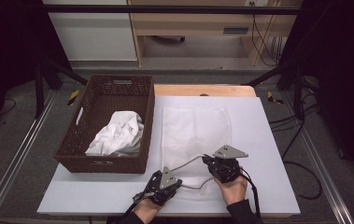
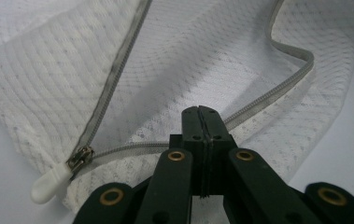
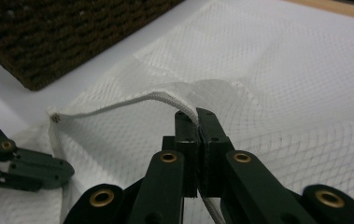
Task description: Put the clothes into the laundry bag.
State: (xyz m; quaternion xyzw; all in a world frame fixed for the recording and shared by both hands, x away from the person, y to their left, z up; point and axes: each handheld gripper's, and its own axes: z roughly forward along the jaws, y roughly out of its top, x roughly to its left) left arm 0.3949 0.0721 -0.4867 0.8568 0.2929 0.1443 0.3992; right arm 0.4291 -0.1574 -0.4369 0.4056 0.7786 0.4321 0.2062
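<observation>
A white mesh laundry bag (image 1: 195, 128) lies flat on the white table, its zippered mouth toward me and partly unzipped. My left gripper (image 1: 174, 183) is shut on the lower zipper edge (image 2: 268, 98) near the table; the slider with its white pull tab (image 2: 53, 179) sits to the left of the jaws (image 2: 204, 114). My right gripper (image 1: 206, 158) is shut on the upper zipper edge (image 3: 132, 102) and holds it raised off the mesh (image 3: 282, 93), so the mouth gapes between the two edges. The right gripper's tips (image 3: 197, 116) pinch the tape tightly.
A brown wicker basket (image 1: 149, 121) stands left of the bag and holds a crumpled white cloth (image 1: 118, 135). The table top (image 1: 268, 177) has bare room right of the bag. The basket's corner (image 3: 48, 37) is close to the raised edge.
</observation>
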